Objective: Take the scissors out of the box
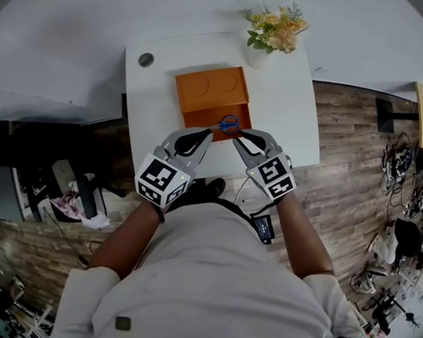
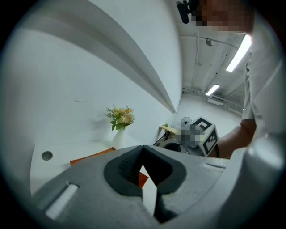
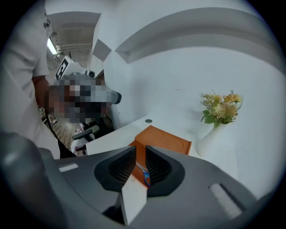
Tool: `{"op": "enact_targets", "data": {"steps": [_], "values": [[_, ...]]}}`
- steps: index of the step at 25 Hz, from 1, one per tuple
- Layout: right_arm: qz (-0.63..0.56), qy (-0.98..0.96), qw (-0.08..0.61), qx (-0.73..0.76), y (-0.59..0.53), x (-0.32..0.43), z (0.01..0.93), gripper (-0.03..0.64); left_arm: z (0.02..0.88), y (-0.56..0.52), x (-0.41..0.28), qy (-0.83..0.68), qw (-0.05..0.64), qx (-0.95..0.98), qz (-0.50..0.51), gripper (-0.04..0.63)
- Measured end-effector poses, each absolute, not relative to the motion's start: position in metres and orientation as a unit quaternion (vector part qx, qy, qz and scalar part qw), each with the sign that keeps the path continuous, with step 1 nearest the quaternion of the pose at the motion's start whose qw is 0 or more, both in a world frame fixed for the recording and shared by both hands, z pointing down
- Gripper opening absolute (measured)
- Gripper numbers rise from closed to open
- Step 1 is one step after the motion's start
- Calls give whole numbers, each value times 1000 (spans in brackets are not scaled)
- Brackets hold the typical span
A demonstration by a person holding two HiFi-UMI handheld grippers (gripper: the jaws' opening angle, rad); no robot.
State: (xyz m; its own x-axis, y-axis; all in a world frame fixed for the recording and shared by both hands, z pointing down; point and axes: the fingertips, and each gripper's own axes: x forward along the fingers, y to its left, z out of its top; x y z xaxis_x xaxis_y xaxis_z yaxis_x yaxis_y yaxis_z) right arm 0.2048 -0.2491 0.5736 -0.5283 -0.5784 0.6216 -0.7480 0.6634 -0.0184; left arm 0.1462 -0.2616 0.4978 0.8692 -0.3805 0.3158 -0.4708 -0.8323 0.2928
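White bench (image 1: 293,111) underfoot, and the orange box (image 1: 211,87) sits open at mid-bench with the blue-handled scissors (image 1: 227,124) lying in its near part. The left tool (image 1: 208,132) hovers at the box's near edge, jaws together and empty. The right tool (image 1: 236,136), jaws slightly apart with nothing between them, points at the scissors. This looks like the reach-in; next, the right tool must settle around the handles and close.

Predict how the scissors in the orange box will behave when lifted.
Probably stiff and light: the scissors look small, with blue handles. Gripped by one handle, they may swing open. Flat in the box, they could slip.
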Motion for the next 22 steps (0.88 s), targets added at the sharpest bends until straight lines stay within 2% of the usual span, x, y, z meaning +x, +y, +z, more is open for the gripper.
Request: {"op": "enact_targets", "data": {"steps": [10, 22], "values": [[103, -839, 449, 291, -276, 197, 643, 101, 533, -288, 132, -223, 215, 940, 145, 5], [81, -794, 579, 165, -281, 201, 717, 121, 561, -305, 124, -218, 242, 932, 161, 5]]}}
